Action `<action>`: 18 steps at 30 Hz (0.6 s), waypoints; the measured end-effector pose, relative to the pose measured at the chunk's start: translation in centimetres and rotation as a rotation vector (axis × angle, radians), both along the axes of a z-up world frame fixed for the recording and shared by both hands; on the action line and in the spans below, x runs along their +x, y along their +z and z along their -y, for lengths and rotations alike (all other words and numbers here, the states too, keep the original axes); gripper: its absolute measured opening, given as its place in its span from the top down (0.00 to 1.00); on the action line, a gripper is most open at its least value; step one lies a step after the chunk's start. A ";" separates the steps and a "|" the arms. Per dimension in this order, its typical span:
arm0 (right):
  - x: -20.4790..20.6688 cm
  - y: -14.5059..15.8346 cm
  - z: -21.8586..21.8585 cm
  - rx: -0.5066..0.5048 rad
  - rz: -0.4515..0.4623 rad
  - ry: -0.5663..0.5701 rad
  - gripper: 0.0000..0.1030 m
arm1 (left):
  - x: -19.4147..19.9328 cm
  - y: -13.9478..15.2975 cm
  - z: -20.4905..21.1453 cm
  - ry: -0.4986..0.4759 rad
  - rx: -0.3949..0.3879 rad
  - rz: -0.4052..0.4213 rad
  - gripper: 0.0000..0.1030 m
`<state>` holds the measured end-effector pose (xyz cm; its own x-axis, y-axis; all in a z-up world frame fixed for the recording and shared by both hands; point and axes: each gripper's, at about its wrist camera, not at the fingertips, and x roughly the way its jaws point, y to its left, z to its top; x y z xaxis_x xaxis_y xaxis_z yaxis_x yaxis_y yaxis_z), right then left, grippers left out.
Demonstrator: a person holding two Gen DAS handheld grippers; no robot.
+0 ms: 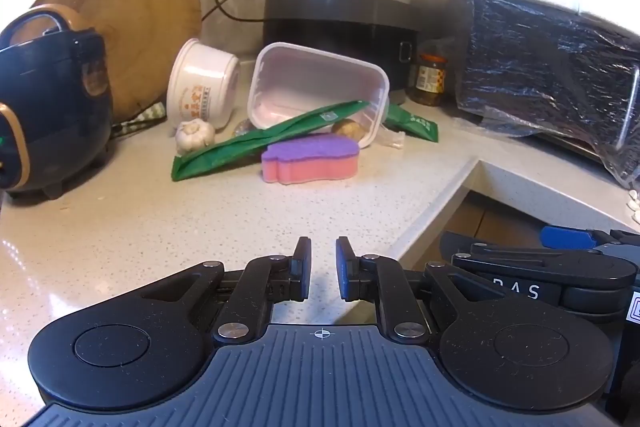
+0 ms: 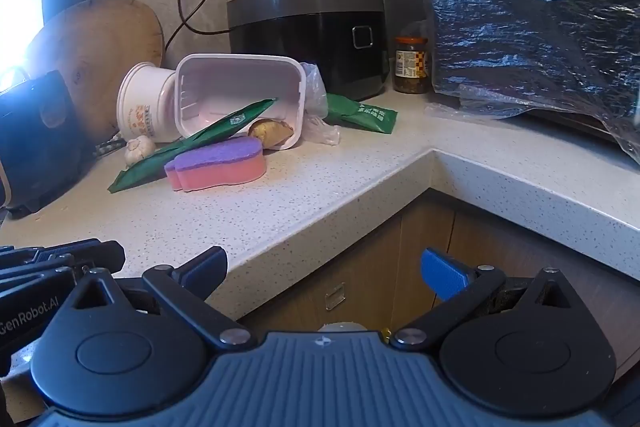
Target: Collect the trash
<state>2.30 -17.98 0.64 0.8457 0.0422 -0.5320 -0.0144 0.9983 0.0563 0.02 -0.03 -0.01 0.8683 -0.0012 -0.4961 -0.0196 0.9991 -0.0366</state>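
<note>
A: From the left wrist camera, we see the long green wrapper [image 1: 264, 139] lying on the speckled countertop [image 1: 160, 219]. Its long axis runs from the lower left up to the right, and its upper end leans into the tipped white plastic tray [image 1: 316, 83].

B: We agree. It is flat, creased, glossy green, with a small printed label near the upper end. A 2nd green wrapper [image 1: 412, 123] lies just right of the tray, pointing down to the right.

A: The tray lies on its side, its opening toward us, with a brown lump [image 1: 350, 129] at its lower rim. The pink and purple sponge [image 1: 310, 159] sits just in front, touching the long wrapper.

B: To the left, a white paper cup [image 1: 202, 83] lies tipped, with a garlic bulb [image 1: 194, 135] in front of it.

A: Our left gripper [image 1: 323, 269] hovers above bare countertop, well short of the pile. Its 2 jaws are nearly together with a narrow gap, and nothing sits between them.

B: From the right wrist camera, the long green wrapper [image 2: 192, 151] again slants from lower left to upper right into the tray [image 2: 240, 95], behind the sponge [image 2: 218, 165].

A: The 2nd wrapper [image 2: 360, 113] lies beside crumpled clear plastic [image 2: 320, 131], near the black cooker [image 2: 308, 39].

B: Our right gripper [image 2: 324, 273] is spread wide, empty, poised off the counter's edge above the cabinet front [image 2: 360, 267].
</note>
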 end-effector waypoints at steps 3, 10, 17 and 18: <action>-0.2 -0.1 0.3 0.008 0.003 -0.018 0.00 | 0.0 0.0 0.2 -0.012 0.005 -0.003 0.84; -0.5 -0.2 0.6 0.020 -0.002 -0.020 0.00 | 1.0 -0.2 -0.4 -0.037 0.004 -0.009 0.84; -0.4 -0.5 0.6 0.026 -0.011 -0.016 0.00 | 0.3 -0.2 0.3 -0.040 0.000 -0.024 0.84; -0.4 -0.6 0.6 0.026 -0.013 -0.016 0.00 | 0.3 -0.2 0.2 -0.039 0.000 -0.025 0.84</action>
<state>1.88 -18.61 0.09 0.8396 0.0430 -0.5414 0.0020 0.9966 0.0821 0.33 -0.27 -0.23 0.8546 -0.0354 -0.5181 0.0189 0.9991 -0.0371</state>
